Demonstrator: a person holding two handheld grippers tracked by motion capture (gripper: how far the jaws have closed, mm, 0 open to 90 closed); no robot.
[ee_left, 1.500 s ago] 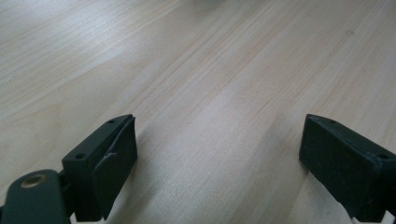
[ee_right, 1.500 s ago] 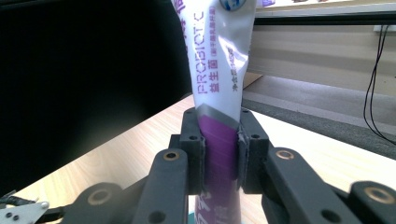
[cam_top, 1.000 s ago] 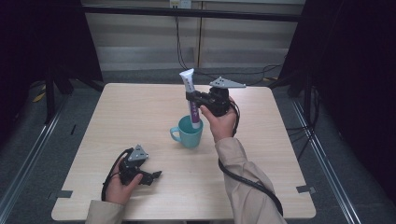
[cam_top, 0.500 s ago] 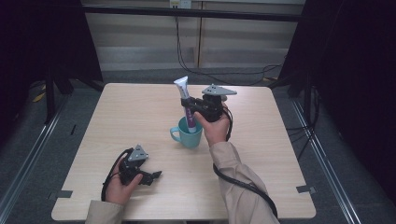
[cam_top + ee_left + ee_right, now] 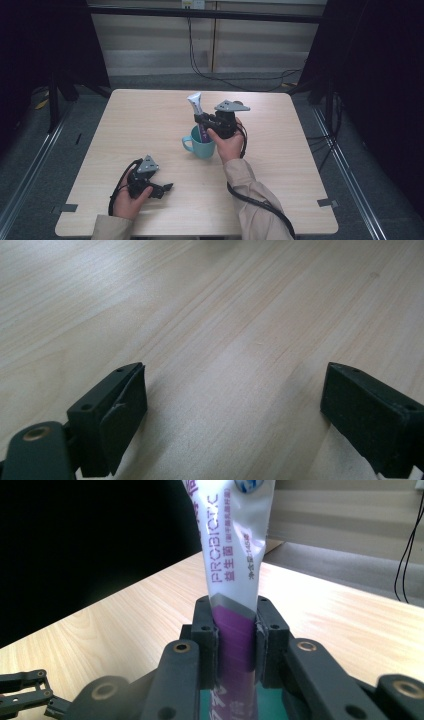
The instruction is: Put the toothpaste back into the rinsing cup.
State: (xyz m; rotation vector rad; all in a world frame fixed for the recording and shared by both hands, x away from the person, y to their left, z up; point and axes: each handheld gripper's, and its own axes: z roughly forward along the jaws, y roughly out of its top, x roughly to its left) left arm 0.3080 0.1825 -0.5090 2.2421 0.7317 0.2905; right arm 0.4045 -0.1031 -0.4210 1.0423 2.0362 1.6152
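Right gripper [image 5: 235, 645] clamped on the toothpaste tube [image 5: 232, 555] at its purple lower body, upright, cap end down inside the teal mug [image 5: 202, 145]. Likely light, soft and squashy: best gripped low near the firmer shoulder. Left gripper [image 5: 165, 188] spread wide, resting near-left of mug. Ample bare table [image 5: 300, 165] all around mug.

Soft overhead light is falling evenly on my worktop [image 5: 150, 120], while the surroundings are staying dark. My left claw [image 5: 235, 415] is casting faint shadows, and its near jaws are blurring slightly.
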